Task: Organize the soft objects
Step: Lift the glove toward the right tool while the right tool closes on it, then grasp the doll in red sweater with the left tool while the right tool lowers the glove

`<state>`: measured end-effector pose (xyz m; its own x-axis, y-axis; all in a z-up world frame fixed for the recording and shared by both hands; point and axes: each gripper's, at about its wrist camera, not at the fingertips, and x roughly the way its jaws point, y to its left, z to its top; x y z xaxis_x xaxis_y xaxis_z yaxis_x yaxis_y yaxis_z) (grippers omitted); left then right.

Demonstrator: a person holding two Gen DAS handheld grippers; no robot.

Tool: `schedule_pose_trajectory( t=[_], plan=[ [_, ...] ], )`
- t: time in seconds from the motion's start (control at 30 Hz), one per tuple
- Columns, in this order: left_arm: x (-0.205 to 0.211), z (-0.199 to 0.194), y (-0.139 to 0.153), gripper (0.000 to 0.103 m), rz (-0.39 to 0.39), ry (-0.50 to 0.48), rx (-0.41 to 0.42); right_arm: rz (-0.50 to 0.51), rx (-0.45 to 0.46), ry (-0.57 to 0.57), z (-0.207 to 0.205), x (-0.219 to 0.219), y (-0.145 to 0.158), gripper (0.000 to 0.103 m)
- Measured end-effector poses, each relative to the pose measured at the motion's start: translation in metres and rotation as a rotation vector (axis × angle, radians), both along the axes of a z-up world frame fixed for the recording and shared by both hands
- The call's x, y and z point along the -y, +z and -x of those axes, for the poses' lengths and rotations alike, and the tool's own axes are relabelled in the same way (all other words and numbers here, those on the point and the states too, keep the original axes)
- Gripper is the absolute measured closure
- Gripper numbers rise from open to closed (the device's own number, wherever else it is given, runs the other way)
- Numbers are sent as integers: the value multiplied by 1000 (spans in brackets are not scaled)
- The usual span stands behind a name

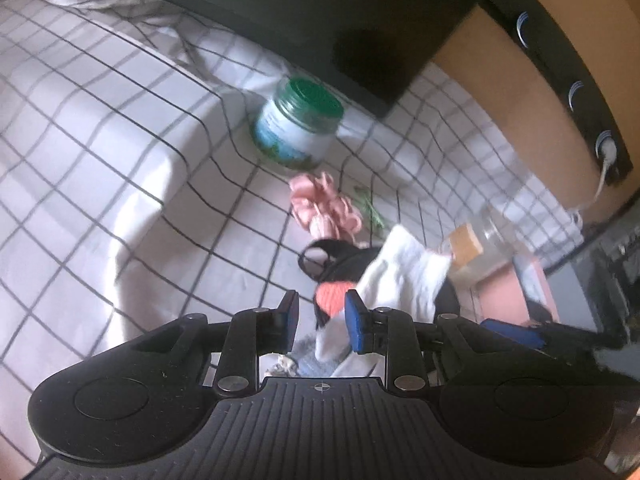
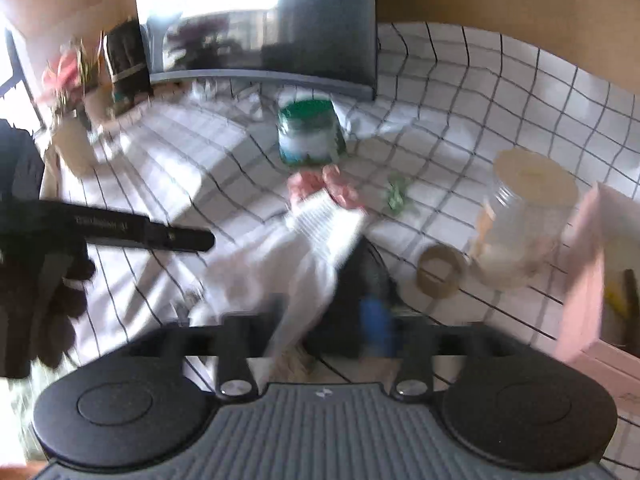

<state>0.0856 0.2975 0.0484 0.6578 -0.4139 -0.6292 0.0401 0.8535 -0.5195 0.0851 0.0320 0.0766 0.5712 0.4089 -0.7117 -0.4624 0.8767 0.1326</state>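
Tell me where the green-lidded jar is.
In both wrist views the green-lidded jar stands mid-frame on the checked cloth, just beyond the pink fabric flower.

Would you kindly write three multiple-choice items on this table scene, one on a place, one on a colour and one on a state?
1. Where does the pink flower lie?
A. Between the jar and the white sock
B. Inside the jar
C. On top of the monitor

2. What colour is the jar's lid?
A. Red
B. Green
C. Yellow

3. How is the jar now?
A. Lying on its side, lid off
B. Standing with its lid on
C. Held in the left gripper

Answers:
1. A: in the left wrist view the flower sits on the checked cloth, nearer than the jar and beyond the white sock.
2. B: the lid is dark green in both views.
3. B: the jar stands on the cloth, capped, well away from the left gripper.
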Motion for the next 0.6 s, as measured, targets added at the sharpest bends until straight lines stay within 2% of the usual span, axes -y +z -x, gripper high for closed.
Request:
schedule_pose_trajectory(
  t=[0.07, 0.23, 0.33, 0.37, 0.4, 0.5, 0.6],
  plan=[
    [-5, 4, 4, 75, -22, 22, 11, -16, 25, -11, -1, -16, 1, 22],
    [-13, 15, 7, 75, -41, 44, 4, 48, -30, -35, -25, -68, -20, 21],
    [-14, 21, 6, 75, -52, 35, 1, 80, -33, -54, -39, -80, -30, 22],
    [-15, 23, 6, 75, -53, 30, 1, 75, -29, -63, -42, -79, -30, 31],
    [-16, 24, 5, 75, -55, 23, 1, 66, -25, -67, -44, -76, -29, 56],
    [-17, 26, 0, 75, -53, 12, -4, 38, -24, -49, -49, -63, -21, 95],
    [-14, 20, -5, 75, -44, -4, -11, 16, 5, -38, -40, -43, -4, 98]
  ],
)
